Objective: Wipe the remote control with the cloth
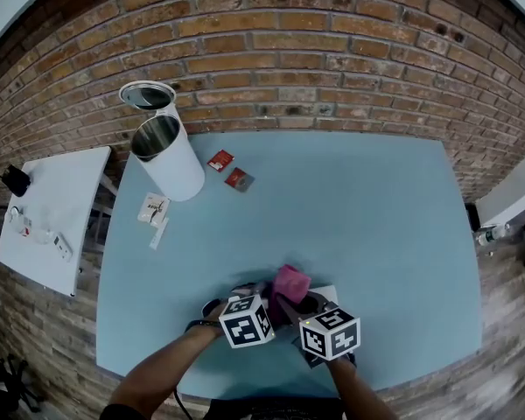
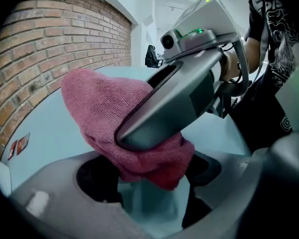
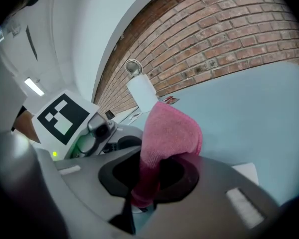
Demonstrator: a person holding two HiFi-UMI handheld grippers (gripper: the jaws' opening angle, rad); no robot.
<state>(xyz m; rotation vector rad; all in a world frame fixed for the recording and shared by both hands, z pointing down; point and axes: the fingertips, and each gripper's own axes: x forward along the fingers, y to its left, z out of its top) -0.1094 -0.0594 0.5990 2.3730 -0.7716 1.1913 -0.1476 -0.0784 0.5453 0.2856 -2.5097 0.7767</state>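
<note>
My right gripper (image 3: 148,183) has its jaws clamped on the pink cloth (image 3: 170,132), which stands bunched above them, low over the near edge of the blue table (image 1: 359,208). My left gripper (image 2: 148,183) sits just beside it. Its jaws are wide apart, with the cloth's lower fold hanging between them, unpinched.

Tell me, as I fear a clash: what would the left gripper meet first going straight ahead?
Likely the pink cloth, which the right gripper holds close ahead; depth is unclear.

Fuzzy cloth (image 2: 104,108), rough brick wall (image 1: 271,42)
</note>
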